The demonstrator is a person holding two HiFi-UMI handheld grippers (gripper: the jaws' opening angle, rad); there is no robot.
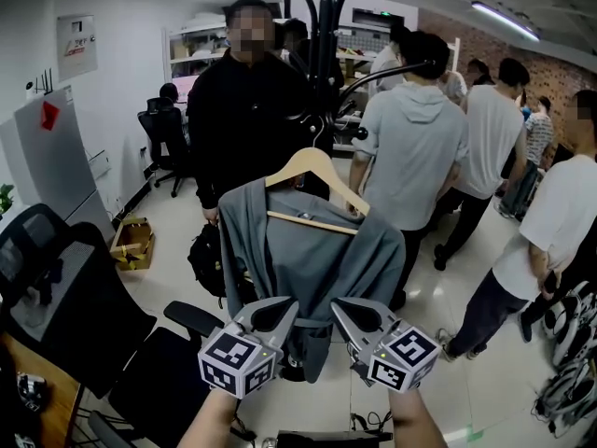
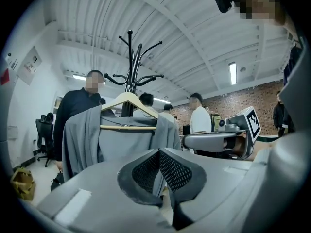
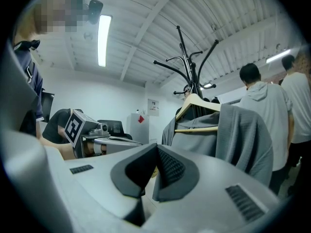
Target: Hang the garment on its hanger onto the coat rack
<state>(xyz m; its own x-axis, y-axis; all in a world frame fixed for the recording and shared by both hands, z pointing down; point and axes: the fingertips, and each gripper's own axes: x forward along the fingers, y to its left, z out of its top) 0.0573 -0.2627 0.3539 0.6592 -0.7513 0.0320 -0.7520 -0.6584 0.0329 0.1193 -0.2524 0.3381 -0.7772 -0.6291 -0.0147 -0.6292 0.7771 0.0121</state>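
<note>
A grey garment (image 1: 312, 250) hangs on a wooden hanger (image 1: 317, 168) at the black coat rack (image 1: 326, 35); the hanger's hook is lost against the pole. Neither gripper touches it. My left gripper (image 1: 287, 306) and right gripper (image 1: 340, 308) sit side by side just below and in front of the garment's hem, both shut with nothing between the jaws. The left gripper view has its gripper (image 2: 159, 152) under the garment (image 2: 121, 140), hanger (image 2: 129, 101) and rack (image 2: 131, 57). From the right gripper (image 3: 156, 149), the garment (image 3: 233, 135) and hanger (image 3: 197, 103) hang to the right.
Several people stand close behind and right of the rack, one in black (image 1: 238, 119), one in a grey hoodie (image 1: 410, 147). Black office chairs (image 1: 56, 287) crowd the left. A black backpack (image 1: 205, 259) and a cardboard box (image 1: 132, 243) lie on the floor.
</note>
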